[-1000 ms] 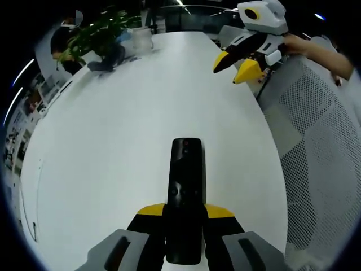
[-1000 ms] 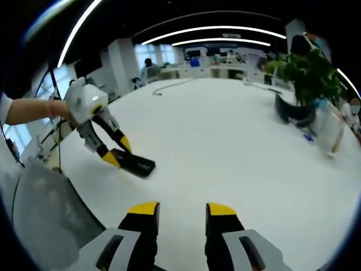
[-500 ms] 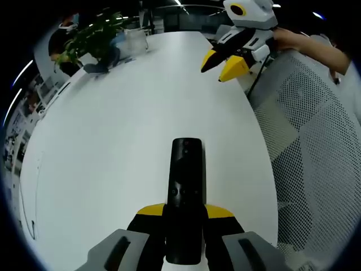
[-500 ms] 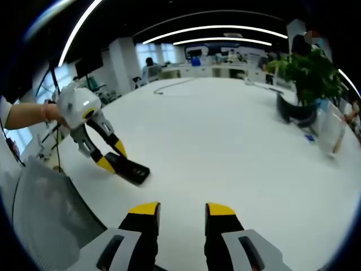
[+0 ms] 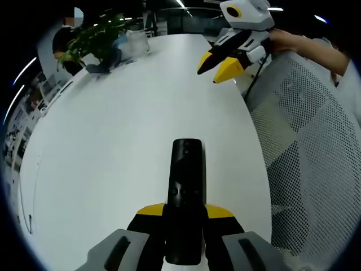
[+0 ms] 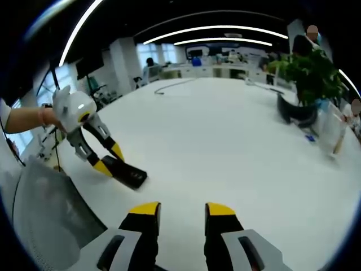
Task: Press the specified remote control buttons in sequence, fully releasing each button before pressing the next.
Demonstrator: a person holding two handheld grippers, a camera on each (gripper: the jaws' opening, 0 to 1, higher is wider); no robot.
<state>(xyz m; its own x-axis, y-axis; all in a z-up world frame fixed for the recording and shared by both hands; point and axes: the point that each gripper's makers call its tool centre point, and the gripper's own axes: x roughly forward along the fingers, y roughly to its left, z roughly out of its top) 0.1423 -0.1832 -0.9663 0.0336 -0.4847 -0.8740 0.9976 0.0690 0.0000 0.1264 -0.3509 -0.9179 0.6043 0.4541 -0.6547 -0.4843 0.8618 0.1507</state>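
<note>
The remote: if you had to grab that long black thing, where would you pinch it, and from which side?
By its near end, across the narrow width, as the left gripper does now. The remote is a long slim bar; coming in along its length from the button-free end leaves the buttons facing up for the right gripper, which is empty.

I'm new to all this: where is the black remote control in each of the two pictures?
Left gripper view: the remote control sits low in the middle, gripped between this view's own claw, pointing up the white table.
Right gripper view: the remote control lies at lower left, held by the left claw, which comes in from the left.
Shared landmark: the potted plant on the table.
</note>
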